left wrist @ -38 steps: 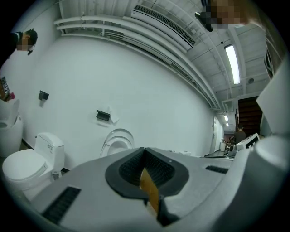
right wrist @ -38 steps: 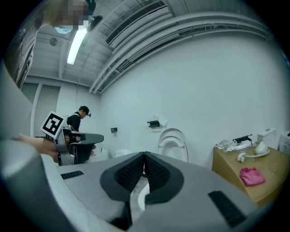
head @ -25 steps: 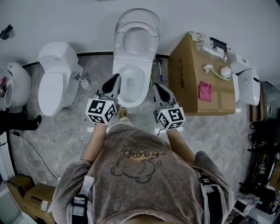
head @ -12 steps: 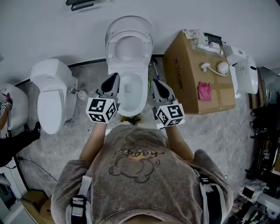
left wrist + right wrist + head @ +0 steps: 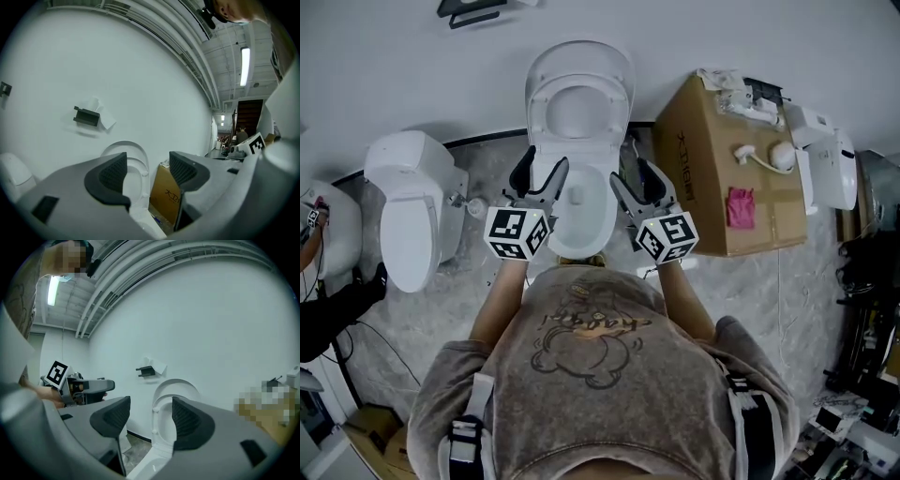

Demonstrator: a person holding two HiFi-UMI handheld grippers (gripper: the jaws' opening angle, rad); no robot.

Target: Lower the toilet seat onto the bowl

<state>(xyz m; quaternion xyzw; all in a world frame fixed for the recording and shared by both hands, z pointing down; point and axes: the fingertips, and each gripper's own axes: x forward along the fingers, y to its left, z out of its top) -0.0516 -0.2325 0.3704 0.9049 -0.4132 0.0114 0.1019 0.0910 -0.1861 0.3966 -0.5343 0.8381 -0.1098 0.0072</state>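
The white toilet stands against the wall in the middle of the head view, its seat (image 5: 578,111) and lid upright over the open bowl (image 5: 581,202). My left gripper (image 5: 539,172) hovers by the bowl's left rim and my right gripper (image 5: 634,180) by its right rim. Both sets of jaws are opening, with nothing between them. In the left gripper view the left gripper (image 5: 147,169) frames the raised seat (image 5: 126,155) from the side. In the right gripper view the right gripper (image 5: 150,417) faces the upright seat (image 5: 158,420), apart from it.
A second white toilet (image 5: 412,202) with its lid down stands to the left. A large cardboard box (image 5: 708,173) with a pink cloth (image 5: 739,207) and white fittings on top stands just right of the bowl. A dark bracket (image 5: 473,9) hangs on the wall above.
Both grippers' jaws have gone from shut to wide apart. Both have shifted slightly forward along the sides of the bowl.
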